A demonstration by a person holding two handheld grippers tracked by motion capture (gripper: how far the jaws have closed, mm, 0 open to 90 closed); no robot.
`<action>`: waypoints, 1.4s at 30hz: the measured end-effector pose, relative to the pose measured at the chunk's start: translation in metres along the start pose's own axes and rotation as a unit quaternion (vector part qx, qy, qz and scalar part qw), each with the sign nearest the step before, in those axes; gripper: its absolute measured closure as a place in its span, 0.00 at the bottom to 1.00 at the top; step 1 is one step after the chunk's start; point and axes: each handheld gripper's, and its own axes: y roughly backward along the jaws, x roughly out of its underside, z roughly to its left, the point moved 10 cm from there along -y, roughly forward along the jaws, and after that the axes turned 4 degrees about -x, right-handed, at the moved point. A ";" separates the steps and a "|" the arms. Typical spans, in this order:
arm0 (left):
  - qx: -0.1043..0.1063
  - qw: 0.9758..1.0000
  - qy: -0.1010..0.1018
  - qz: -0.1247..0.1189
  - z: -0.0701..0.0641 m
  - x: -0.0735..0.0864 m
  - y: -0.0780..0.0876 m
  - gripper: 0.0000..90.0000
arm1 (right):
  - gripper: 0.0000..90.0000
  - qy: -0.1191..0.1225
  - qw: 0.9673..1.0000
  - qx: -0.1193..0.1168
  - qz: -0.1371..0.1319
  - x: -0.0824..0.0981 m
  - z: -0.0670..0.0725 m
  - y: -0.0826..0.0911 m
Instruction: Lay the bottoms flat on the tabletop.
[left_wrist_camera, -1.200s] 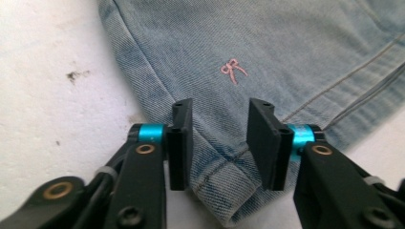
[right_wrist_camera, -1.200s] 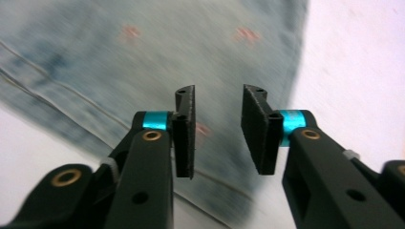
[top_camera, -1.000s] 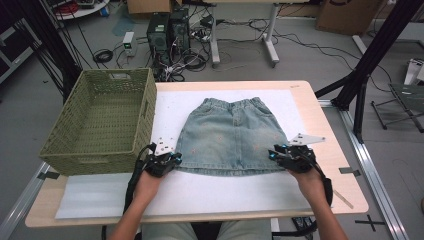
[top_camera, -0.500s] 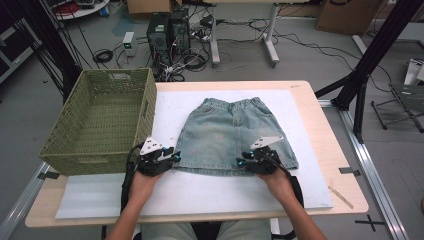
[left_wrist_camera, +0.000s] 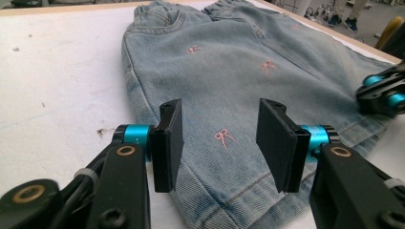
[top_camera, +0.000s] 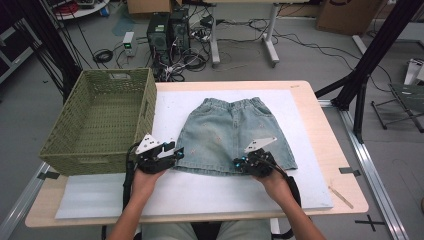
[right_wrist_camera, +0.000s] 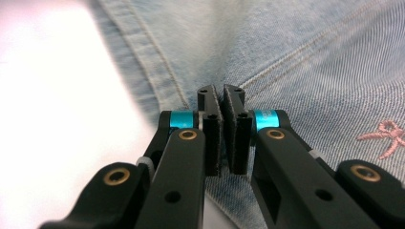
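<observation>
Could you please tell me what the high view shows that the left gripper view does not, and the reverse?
The high view adds the basket left of the skirt and cables on the floor. The left gripper view adds pink bows stitched on the denim. Both share the skirt flat on the white mat, the left tool, whose jaws have just been opening and stand apart over the hem, and the right tool at the hem.
</observation>
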 end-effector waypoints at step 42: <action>-0.018 0.988 -0.118 0.097 -0.016 0.034 0.017 0.93 | 0.92 -0.097 0.983 0.156 -0.027 0.098 -0.091 0.108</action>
